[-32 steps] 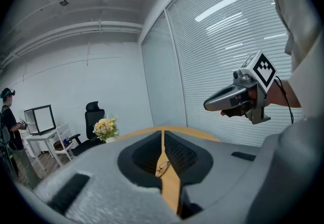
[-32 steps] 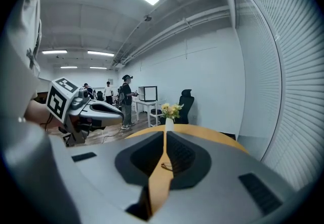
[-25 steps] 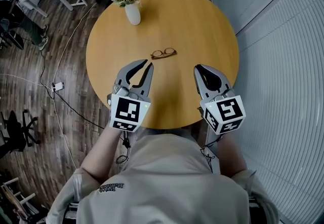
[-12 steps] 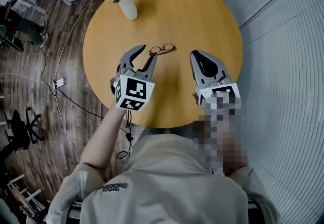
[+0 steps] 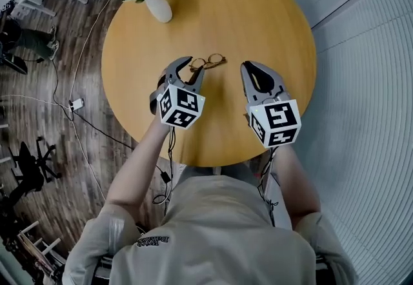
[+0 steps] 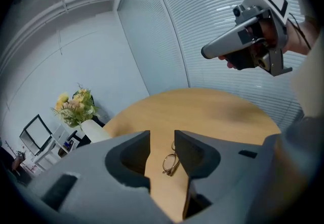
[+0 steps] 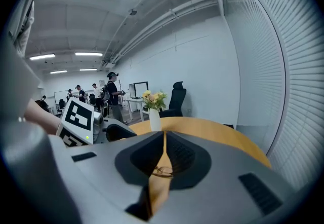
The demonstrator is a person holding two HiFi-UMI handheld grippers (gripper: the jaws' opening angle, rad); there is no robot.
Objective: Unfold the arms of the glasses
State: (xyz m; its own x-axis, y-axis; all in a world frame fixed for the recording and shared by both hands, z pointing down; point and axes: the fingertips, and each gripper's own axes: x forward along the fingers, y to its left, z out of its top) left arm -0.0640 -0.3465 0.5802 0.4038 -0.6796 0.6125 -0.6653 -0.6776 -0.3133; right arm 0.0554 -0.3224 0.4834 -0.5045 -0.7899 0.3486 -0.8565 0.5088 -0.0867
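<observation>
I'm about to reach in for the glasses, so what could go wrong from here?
1. The glasses lie loose on the smooth table. A nudge from the open left gripper could slide them rather than swing an arm out.
2. The right gripper is shut and apart from them, so nothing braces the frame.
3. The frame looks thin, so closing on a lens or hinge might bend it.

Round wooden surface point(image 5: 277, 32) carries 1 pair of glasses point(image 5: 208, 61) near centre and 1 flower vase point(image 5: 159, 8) at far-left edge. Left tool point(image 5: 192, 66), jaws apart, tips just beside glasses. Right tool point(image 5: 250, 68) clear of them.
</observation>
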